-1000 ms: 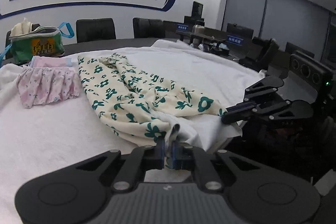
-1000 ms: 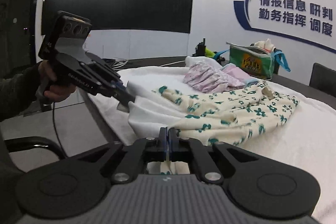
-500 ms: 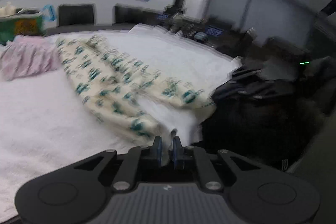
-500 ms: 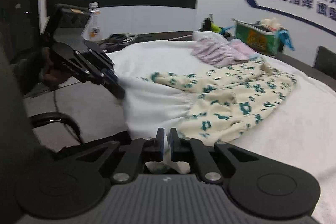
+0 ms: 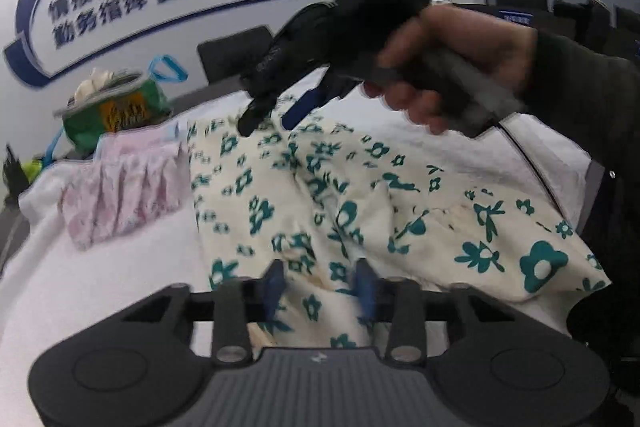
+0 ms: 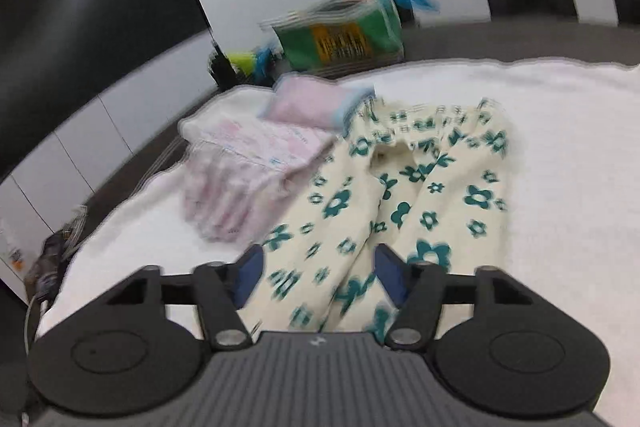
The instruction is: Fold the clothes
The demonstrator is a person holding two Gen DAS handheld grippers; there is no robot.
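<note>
the white towel-covered table fills most of both of my views, running from the lower left up to the dark far edge across the middle of the frame. on it lies the cream garment with green flowers, spread through the centre of my left view and reaching the lower right, where its edge hangs near my dark sleeve; in my right view the same garment runs from the bottom centre up to the middle, lying in two long lobes side by side. just beside it, toward the left of the frame, sits a pile of pink clothes, touching the flowered cloth along one edge. behind that, in the upper left, stands a green bag with a blue handle. my left gripper sits at the bottom centre, its blue-padded fingers spread apart over the flowered cloth and holding nothing. my right gripper at the bottom of its own view is likewise spread wide, the cloth passing between the fingers without being pinched. in my left view the right gripper shows in the upper centre, its tips apart above the far end of the garment, with my hand wrapped around its handle.
</note>
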